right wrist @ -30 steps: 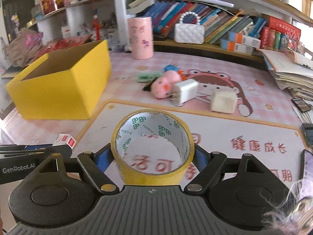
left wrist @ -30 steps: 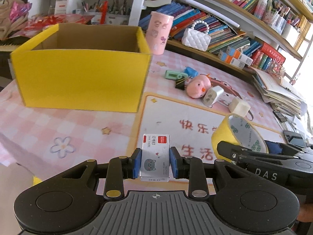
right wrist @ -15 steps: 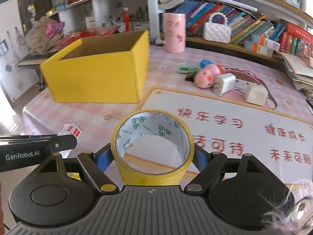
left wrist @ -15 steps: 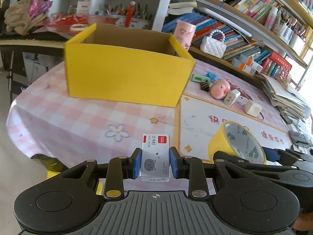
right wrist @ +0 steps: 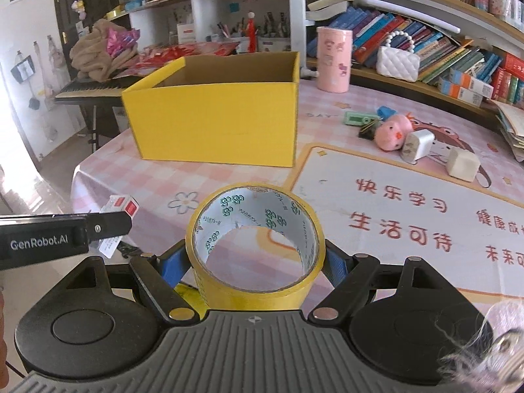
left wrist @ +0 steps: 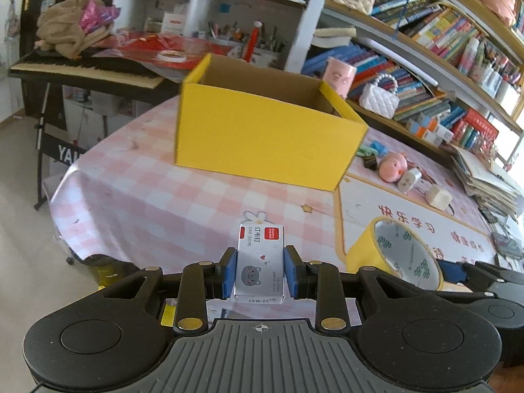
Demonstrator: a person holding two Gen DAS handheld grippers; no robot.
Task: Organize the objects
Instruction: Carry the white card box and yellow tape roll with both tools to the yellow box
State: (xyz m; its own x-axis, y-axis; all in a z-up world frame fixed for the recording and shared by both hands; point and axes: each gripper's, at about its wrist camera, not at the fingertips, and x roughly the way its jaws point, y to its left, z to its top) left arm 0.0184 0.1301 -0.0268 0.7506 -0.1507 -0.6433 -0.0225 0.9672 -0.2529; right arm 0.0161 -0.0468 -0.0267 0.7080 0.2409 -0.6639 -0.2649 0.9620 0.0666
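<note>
On the tabletop (right wrist: 229, 177) the open box (right wrist: 216, 124) stands far and left of centre. Right of it lie a clip (right wrist: 358, 118), a pig toy (right wrist: 391, 131), a charger (right wrist: 417, 145) and a cube (right wrist: 463, 163). A cup (right wrist: 334, 59) stands behind the box, and a purse (right wrist: 398, 59) sits on the shelf (right wrist: 425, 88) to the right.

Small white staple box (left wrist: 260, 263), cat print, red label: held above worktop edge. Yellow tape roll (right wrist: 255, 245): raised, axis forward. Yellow carton (right wrist: 217, 121): open, upright, on worktop.
</note>
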